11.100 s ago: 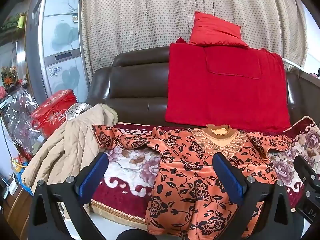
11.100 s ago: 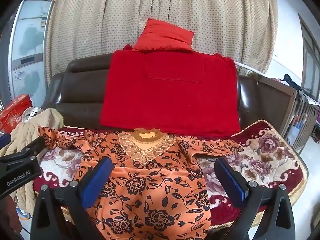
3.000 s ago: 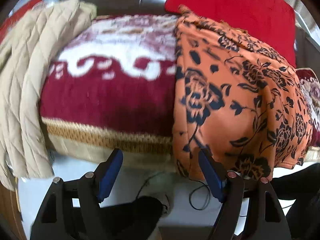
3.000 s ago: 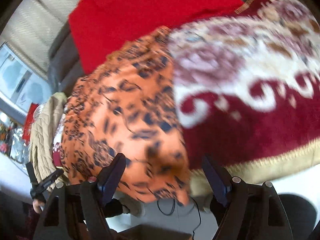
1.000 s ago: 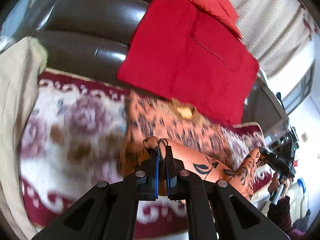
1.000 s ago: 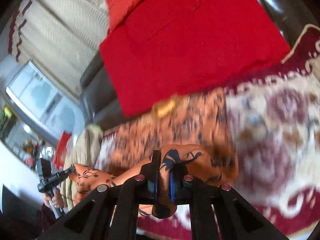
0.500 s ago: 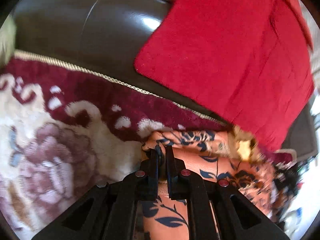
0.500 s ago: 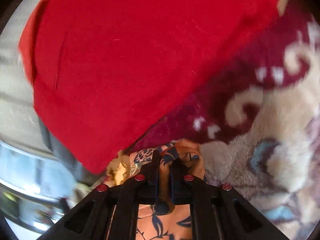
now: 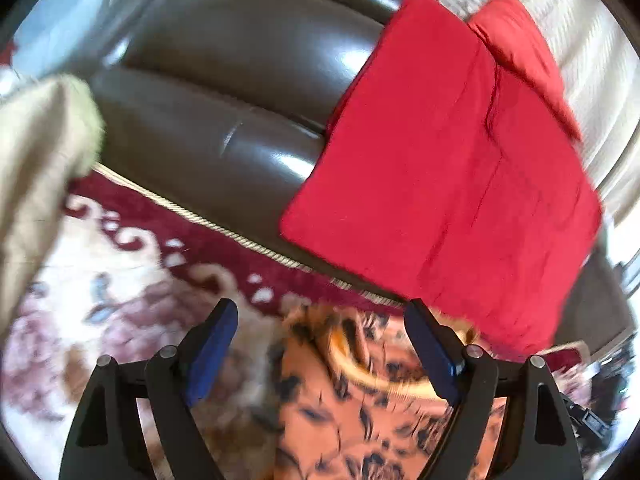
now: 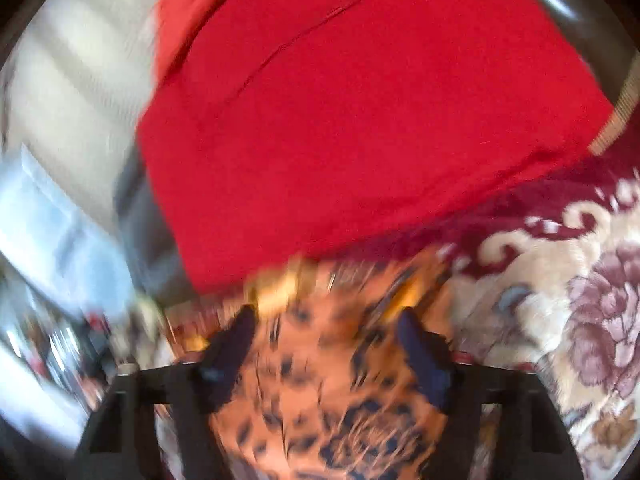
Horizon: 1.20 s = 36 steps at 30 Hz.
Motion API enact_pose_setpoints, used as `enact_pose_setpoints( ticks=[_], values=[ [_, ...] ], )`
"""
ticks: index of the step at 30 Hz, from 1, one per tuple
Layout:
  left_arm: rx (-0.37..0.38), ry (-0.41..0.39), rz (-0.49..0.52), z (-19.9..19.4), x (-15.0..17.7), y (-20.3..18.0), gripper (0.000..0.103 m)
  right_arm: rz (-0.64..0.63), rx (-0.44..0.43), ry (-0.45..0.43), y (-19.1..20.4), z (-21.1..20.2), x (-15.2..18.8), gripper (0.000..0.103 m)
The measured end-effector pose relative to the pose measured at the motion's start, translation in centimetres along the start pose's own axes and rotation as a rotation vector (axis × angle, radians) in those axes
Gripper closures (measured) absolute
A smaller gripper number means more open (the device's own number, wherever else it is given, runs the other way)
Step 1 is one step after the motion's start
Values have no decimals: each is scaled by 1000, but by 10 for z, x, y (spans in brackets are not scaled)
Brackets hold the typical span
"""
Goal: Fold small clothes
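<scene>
A dark brown leather sofa is seen across the upper left of the left view, glare caught on its backrest. A red blanket is draped over it at right. The seat is covered by a maroon floral rug. Pale dotted curtains are hung behind.

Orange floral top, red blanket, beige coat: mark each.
orange floral top point(image 9: 340, 412), left wrist view, on its patterned body between the fingers.
red blanket point(image 9: 440, 200), left wrist view, on its flat middle.
beige coat point(image 9: 36, 152), left wrist view, on its quilted side.
</scene>
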<state>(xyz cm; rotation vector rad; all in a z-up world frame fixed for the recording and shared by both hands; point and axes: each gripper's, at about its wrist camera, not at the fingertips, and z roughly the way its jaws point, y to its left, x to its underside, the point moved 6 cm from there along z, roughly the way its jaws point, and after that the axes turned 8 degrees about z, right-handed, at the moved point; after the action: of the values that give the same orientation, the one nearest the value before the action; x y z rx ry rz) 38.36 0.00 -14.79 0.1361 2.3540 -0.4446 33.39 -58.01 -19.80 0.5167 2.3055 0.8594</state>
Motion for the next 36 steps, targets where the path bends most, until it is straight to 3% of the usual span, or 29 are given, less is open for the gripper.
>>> enact_pose_setpoints(
  ticks=[2,6,8,10,14,17,19,24,27,29,31,32,36],
  values=[
    [16,75,154,-4,25,-35,17,-129,49,93,24,13,31,61],
    [47,238,385,18,82,-94,17,-302,131,221,51,55,77,64],
    [74,336,420,40,93,-106,17,-341,164,256,55,79,85,64],
    [34,404,418,68,90,-105,17,-385,207,276,59,99,83,64],
    [-13,361,385,105,46,-98,18,-333,199,213,59,127,46,65],
    [2,235,291,105,4,-90,18,-227,110,55,60,117,3,65],
    [-36,128,233,87,-11,-79,18,-138,75,-24,48,99,-14,65],
    [-56,87,223,45,20,-79,18,-80,107,-43,13,63,-7,65],
    [-128,113,256,31,50,-84,18,-79,149,-8,-7,49,20,64],
    [-204,155,264,35,63,-74,18,-79,181,29,-16,52,39,62],
    [-288,274,266,55,83,-57,18,-59,234,85,-31,58,62,62],
    [-296,291,266,57,88,-56,18,-45,229,87,-37,57,68,62],
    [-250,200,251,24,85,-55,18,18,163,55,-28,27,75,60]
  ],
)
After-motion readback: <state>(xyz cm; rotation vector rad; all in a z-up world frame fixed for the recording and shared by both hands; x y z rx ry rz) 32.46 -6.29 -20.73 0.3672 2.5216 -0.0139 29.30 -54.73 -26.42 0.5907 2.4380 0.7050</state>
